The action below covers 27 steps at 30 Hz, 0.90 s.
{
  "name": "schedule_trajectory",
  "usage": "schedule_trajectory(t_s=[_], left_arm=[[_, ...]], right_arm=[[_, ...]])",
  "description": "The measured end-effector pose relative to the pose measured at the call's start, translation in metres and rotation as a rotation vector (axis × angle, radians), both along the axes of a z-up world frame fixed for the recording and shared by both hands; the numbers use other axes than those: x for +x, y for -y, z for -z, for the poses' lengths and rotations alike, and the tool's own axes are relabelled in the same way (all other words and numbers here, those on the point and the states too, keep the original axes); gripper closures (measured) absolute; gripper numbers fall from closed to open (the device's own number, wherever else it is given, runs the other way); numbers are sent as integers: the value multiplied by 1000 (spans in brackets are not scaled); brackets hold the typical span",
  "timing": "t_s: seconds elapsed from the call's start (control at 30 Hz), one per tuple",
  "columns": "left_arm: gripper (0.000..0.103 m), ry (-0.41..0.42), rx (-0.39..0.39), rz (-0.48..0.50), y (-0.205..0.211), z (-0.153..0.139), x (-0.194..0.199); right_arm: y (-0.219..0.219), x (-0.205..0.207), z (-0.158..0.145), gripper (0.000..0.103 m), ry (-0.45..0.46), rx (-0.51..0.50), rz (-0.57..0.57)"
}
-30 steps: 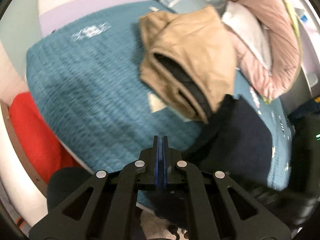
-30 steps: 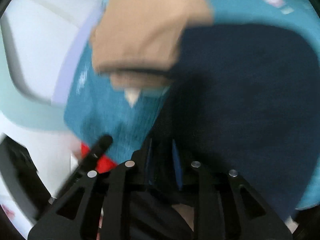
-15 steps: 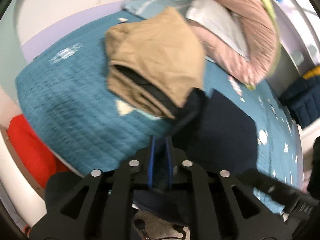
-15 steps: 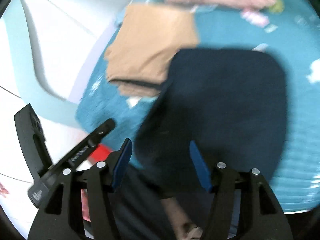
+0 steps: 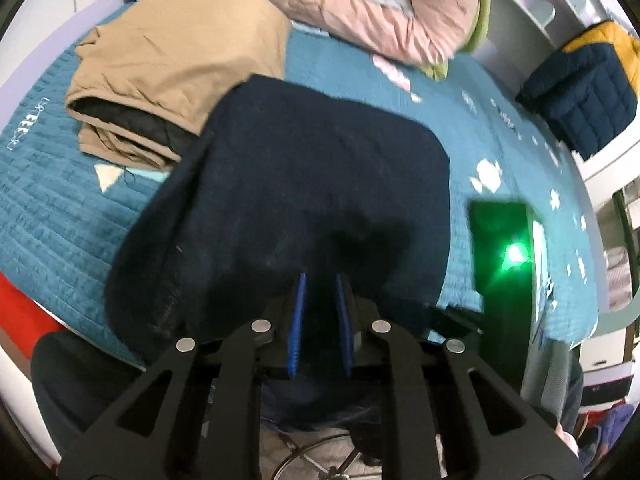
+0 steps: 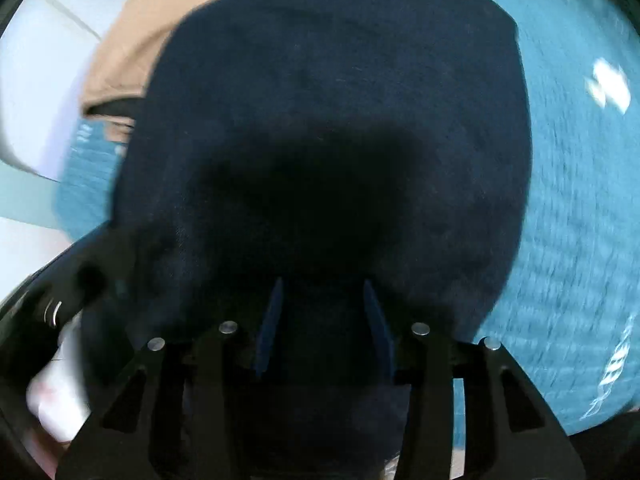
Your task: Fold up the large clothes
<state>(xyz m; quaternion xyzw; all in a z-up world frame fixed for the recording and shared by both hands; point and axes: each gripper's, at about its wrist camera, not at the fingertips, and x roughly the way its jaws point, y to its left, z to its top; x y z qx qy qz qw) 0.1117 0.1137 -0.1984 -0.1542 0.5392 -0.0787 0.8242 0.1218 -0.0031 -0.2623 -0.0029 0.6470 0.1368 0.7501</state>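
Note:
A navy garment (image 5: 312, 168) lies folded flat on the teal quilted bed (image 5: 52, 184), its near edge hanging over the bed's front. My left gripper (image 5: 320, 280) points down at that near edge, blue pads a narrow gap apart with dark cloth behind them. In the right wrist view the same navy garment (image 6: 340, 100) fills the frame. My right gripper (image 6: 322, 284) hovers over its near edge, jaws closing but still wide, with dark fabric between the pads and not pinched. A folded tan garment (image 5: 180, 52) lies behind, touching the navy one's far left corner.
A pink duvet (image 5: 380, 12) is heaped at the head of the bed. A navy and yellow puffer jacket (image 5: 584, 88) sits off the bed's right side. The other gripper's body with a green light (image 5: 512, 256) is at the right. Something red (image 5: 20, 312) lies below the bed's left edge.
Both grippers have swung over onto the navy garment. The left pads went from shut to slightly apart. The right jaws opened wide, then narrowed somewhat.

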Motion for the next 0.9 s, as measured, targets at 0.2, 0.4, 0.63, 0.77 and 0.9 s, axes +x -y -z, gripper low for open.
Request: schedule_trajectory(t_s=[0.2, 0.4, 0.63, 0.77, 0.9], left_arm=[[87, -2, 0, -46, -14, 2, -1], [87, -61, 23, -53, -20, 24, 3], [63, -53, 56, -71, -23, 36, 6], [63, -46, 79, -58, -23, 24, -3], [76, -16, 12, 31, -11, 0, -14]], right_arm=[[36, -7, -13, 62, -106, 196, 56], [62, -65, -6, 62, -284, 349, 75], [65, -107, -12, 66, -273, 321, 65], [71, -100, -58, 67, -115, 307, 48], [76, -66, -55, 67, -121, 264, 103]])
